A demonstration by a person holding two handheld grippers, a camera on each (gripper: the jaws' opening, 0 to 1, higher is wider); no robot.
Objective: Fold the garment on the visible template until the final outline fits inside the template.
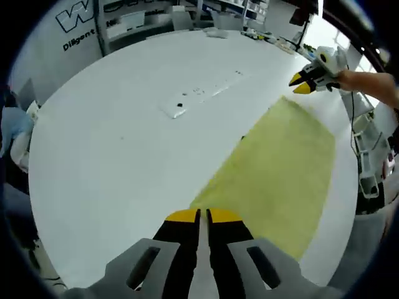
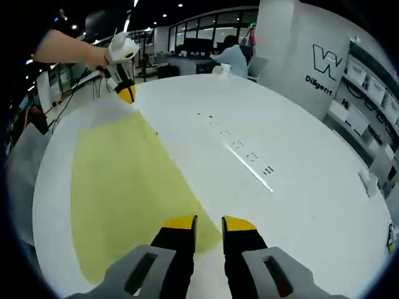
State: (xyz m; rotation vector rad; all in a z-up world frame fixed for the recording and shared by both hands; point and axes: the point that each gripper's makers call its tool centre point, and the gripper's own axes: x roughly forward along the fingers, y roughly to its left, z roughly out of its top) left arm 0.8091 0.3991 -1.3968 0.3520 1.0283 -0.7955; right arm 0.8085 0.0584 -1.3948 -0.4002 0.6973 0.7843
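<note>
A yellow-green garment [image 1: 280, 168] lies flat as a rough rectangle on the white round table [image 1: 112, 162]. In the left gripper view my left gripper [image 1: 203, 215] sits at the garment's near corner, jaws pressed together; whether they pinch cloth I cannot tell. At the far corner my right gripper [image 1: 300, 83] hovers in a person's hand, tips slightly apart. In the right gripper view the garment [image 2: 124, 187] stretches away to the left. My right gripper [image 2: 209, 224] stands open at its near edge, over the table [image 2: 299, 187]. The left gripper [image 2: 126, 93] is at the far corner.
A small white object [image 1: 177, 111] and printed marks [image 2: 249, 156] lie on the table beyond the garment. The table edge runs close past the garment [image 1: 346, 205]. Cables and a stand [image 1: 368, 156] are beside it. A seated person [image 2: 234, 56] is at the far side.
</note>
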